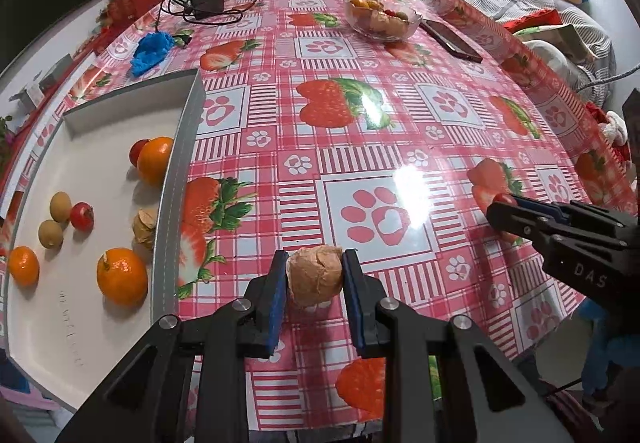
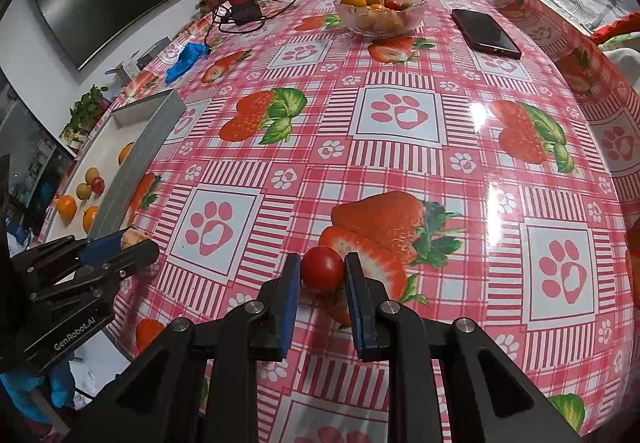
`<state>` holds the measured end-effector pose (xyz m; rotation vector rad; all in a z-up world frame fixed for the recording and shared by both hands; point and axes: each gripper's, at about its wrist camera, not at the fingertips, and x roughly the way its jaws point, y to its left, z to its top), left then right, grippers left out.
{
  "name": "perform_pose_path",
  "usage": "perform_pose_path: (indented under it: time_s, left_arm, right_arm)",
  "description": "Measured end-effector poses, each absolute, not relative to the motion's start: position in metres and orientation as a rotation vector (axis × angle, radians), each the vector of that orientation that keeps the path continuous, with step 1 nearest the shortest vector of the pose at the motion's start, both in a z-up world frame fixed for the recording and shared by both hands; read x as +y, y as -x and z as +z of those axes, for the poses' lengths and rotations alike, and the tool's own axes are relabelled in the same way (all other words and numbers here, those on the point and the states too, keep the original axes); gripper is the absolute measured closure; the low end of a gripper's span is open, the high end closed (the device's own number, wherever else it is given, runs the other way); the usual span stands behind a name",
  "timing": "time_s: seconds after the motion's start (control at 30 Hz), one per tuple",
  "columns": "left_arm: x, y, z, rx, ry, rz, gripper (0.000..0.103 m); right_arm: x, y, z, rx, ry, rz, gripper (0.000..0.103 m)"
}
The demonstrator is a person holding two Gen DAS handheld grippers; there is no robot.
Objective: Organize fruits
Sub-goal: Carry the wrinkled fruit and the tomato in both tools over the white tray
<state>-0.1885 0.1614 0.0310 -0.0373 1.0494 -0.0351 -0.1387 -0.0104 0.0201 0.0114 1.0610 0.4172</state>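
Grippers hover above a table (image 1: 400, 115) covered in a red strawberry-and-paw-print cloth. Your left gripper (image 1: 315, 275) is closed on a tan, papery-skinned fruit (image 1: 315, 277), pinched between its blue pads just right of a white tray (image 1: 80, 323). The tray holds oranges (image 1: 122, 276), small tan fruits and red tomatoes. Your right gripper (image 2: 323, 270) clamps a small red tomato (image 2: 322, 269). A glass fruit bowl (image 2: 380, 13) sits far across the table, beside a phone (image 2: 486, 30).

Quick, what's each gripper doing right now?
Left gripper: shut on the tan husked fruit.
Right gripper: shut on the small red tomato.
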Motion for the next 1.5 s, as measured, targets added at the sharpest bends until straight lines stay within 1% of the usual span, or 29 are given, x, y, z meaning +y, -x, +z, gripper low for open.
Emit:
perform_pose_path:
  time_s: [0.6,1.03,1.27,1.5]
  left_arm:
    - [0.212,0.211,0.063,0.971,0.164,-0.024,0.074]
    - [0.170,0.206,0.041,1.029,0.098,-0.090,0.074]
    - [0.167,0.203,0.020,1.086,0.083,-0.074,0.074]
    - [0.168,0.204,0.017,1.071,0.082,-0.079,0.073]
  right_arm:
    - [0.006,0.152,0.031,1.050,0.007,0.423,0.079]
    - [-0.011,0.154,0.022,1.070,-0.023,0.398,0.079]
    - [-0.017,0.155,0.019,1.080,-0.037,0.389,0.079]
    - [-0.013,0.157,0.019,1.086,-0.022,0.392,0.079]
